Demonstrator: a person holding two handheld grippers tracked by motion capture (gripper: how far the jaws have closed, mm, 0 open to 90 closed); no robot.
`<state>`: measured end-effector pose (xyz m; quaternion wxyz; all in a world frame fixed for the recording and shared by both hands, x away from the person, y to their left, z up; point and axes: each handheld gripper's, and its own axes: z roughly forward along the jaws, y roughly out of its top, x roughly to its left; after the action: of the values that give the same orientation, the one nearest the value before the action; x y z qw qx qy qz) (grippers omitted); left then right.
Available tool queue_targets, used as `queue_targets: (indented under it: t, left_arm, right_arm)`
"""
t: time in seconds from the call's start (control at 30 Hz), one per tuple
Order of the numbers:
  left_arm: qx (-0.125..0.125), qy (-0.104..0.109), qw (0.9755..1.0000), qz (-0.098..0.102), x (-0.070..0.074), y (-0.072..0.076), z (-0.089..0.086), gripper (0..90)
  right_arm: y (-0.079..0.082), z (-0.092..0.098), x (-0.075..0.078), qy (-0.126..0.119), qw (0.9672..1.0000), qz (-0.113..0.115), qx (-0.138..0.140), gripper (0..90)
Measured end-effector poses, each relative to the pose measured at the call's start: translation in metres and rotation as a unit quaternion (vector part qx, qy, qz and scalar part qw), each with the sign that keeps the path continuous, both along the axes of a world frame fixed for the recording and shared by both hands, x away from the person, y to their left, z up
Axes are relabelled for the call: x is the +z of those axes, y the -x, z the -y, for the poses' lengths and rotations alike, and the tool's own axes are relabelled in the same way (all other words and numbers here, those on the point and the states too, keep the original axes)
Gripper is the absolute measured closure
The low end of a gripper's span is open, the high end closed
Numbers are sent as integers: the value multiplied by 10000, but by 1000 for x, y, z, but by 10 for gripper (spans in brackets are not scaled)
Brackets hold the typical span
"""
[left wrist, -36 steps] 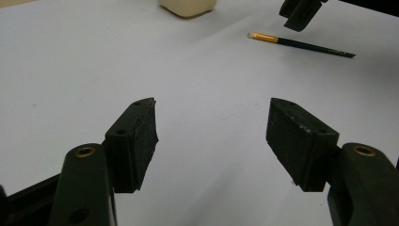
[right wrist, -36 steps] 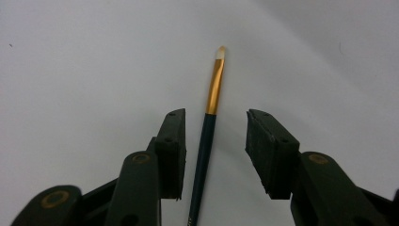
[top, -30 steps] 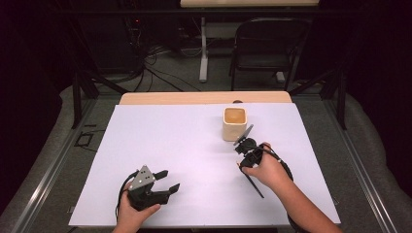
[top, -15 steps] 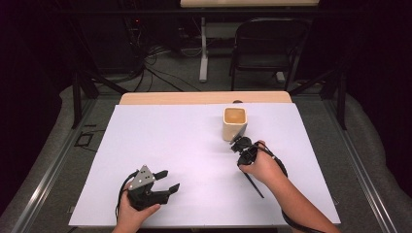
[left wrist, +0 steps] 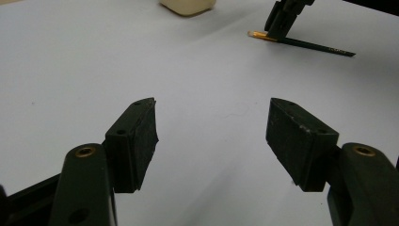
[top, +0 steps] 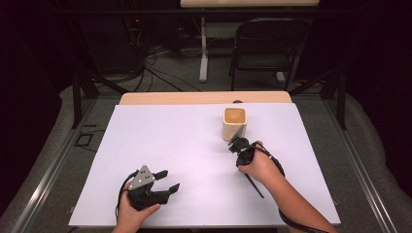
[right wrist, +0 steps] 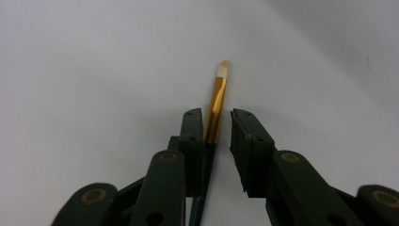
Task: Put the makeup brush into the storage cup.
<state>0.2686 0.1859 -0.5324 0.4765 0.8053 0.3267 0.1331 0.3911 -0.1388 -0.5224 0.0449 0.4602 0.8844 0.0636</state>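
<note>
Gold-banded and dark-handled, the one brush (right wrist: 215, 110) lay flat on the white table (top: 175, 145) between the fingers (right wrist: 193, 136) of the right gripper (top: 237, 144), which had just been closing; one pad seemed to touch it, with a narrow gap at the other. That low approach likely served to lift the brush toward the single cup (top: 234, 123) just beyond. The left gripper (left wrist: 211, 141) rested wide and empty.

Hidden and cut-off parts

The pencil (right wrist: 215, 113) runs back under the right gripper (right wrist: 217, 123), so its dark shaft is mostly hidden; in the left gripper view the cream cup (left wrist: 188, 5) is cropped by the top edge.
</note>
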Motion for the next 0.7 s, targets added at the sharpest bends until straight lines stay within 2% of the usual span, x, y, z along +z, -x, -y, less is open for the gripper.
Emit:
queue_targets:
  t: [0.03,0.07,0.1,0.17,0.23,0.27,0.3,0.37,0.4,0.53,0.57,0.63,0.7]
  left_arm:
    - [1,-6,10000,-3,0,0,0,341]
    - [3,2,10000,1,0,0,0,341]
    - [7,3,10000,1,0,0,0,341]
    - [-2,-16,10000,17,0,0,0,341]
    - [-5,-21,10000,18,0,0,0,341]
    - [18,-14,10000,7,0,0,0,341]
    - [19,-14,10000,5,0,0,0,341]
    - [17,-16,10000,3,0,0,0,341]
    - [14,-19,10000,2,0,0,0,341]
    - [1,-20,10000,-6,0,0,0,341]
    - [1,-20,10000,-7,0,0,0,341]
    - [4,-16,10000,-8,0,0,0,341]
    - [4,-20,10000,-10,0,0,0,341]
  right_arm:
    - [-1,1,-3,-103,9998,151,126,745]
    - [-4,2,2,122,9995,-131,276,746]
    - [-3,1,2,170,9995,-122,223,746]
    - [-1,1,-3,-37,10000,56,68,755]
    - [-2,0,-1,71,9999,-45,104,765]
    - [-2,0,-3,8,10000,6,84,770]
    - [-2,0,-1,59,9999,-91,73,774]
    - [-3,0,-1,105,9998,-142,128,779]
    - [-2,0,-4,11,10000,-23,75,781]
    - [-4,-1,-1,221,9994,-190,191,783]
    - [-4,-1,-2,206,9995,-166,174,785]
    - [-2,-1,-7,-83,10000,25,10,790]
    - [-3,0,-7,-49,9999,26,117,796]
